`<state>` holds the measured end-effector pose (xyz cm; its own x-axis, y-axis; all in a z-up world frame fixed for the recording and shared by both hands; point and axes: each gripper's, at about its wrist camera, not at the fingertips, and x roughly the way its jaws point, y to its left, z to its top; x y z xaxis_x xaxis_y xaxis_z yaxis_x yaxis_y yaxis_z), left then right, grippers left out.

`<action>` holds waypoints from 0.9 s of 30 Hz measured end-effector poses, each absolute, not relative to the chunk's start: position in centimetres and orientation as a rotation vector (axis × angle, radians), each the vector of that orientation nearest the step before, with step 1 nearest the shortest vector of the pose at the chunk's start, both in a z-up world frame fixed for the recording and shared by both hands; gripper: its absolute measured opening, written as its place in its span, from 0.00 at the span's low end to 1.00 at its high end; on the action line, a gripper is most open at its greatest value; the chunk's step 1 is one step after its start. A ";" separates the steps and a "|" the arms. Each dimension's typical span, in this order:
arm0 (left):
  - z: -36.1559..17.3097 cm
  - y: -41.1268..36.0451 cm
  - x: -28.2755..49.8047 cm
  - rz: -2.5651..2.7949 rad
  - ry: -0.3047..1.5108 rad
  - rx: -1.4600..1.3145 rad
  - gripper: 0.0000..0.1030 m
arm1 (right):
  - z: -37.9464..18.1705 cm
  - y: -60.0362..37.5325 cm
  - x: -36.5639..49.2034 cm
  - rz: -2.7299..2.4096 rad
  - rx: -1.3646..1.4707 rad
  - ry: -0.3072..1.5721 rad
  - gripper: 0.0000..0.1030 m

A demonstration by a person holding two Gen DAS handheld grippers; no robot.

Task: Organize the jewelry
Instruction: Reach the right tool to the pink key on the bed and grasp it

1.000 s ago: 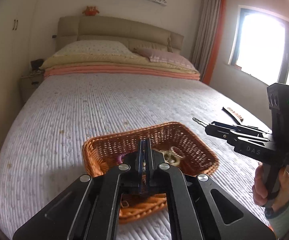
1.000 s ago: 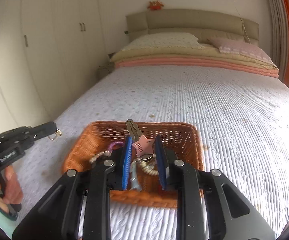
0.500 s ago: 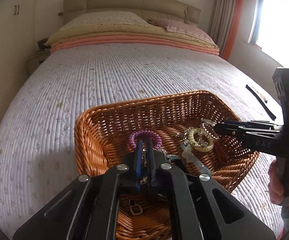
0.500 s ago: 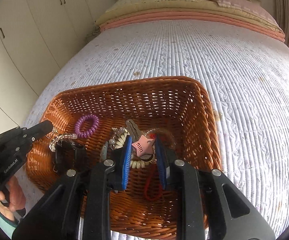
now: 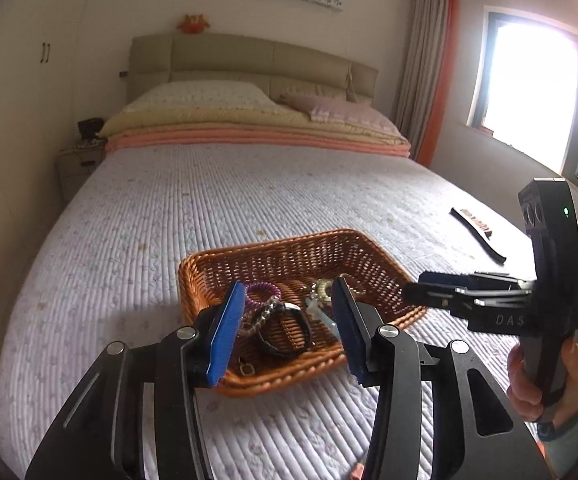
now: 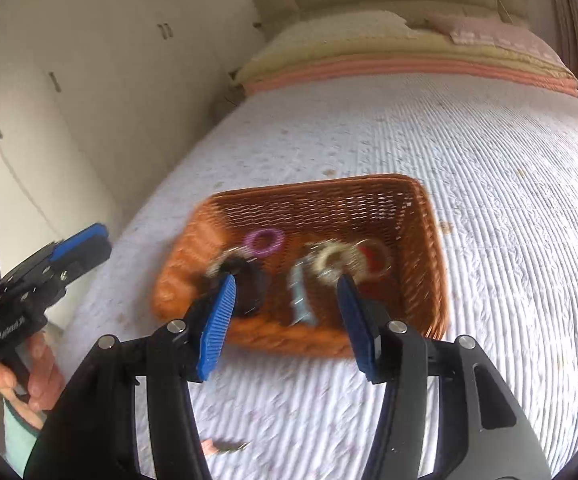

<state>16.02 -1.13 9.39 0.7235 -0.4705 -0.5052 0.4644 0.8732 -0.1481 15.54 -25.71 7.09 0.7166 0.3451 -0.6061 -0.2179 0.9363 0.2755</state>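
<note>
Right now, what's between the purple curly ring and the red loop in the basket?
In the right wrist view, a pale beaded bracelet lies between the purple ring and the red loop in the basket.

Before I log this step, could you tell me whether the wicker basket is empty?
No. The wicker basket holds a purple coil band, a black strap and a pale bead bracelet.

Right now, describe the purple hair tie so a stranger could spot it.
On the quilted bed sits a wicker basket. Inside, toward its left, lies the purple hair tie: a small coiled ring, the only purple thing among the beads and a black band.
</note>
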 end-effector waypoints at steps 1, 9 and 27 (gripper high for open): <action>9.8 -0.8 15.2 -0.516 0.553 -0.016 0.43 | 7.3 -25.4 14.6 0.321 0.184 0.699 0.48; 10.1 2.0 9.9 -0.515 0.528 -0.069 0.47 | 7.9 -22.0 8.2 0.318 0.135 0.641 0.48; 5.3 6.0 5.2 -0.502 0.557 -0.136 0.48 | -3.0 -17.3 2.1 0.343 0.178 0.844 0.48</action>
<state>5.25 5.96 5.25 0.7320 -0.4911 -0.4722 0.4189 0.8710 -0.2566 2.11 -17.30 -3.02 0.6141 0.3657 -0.6994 -0.2261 0.9305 0.2881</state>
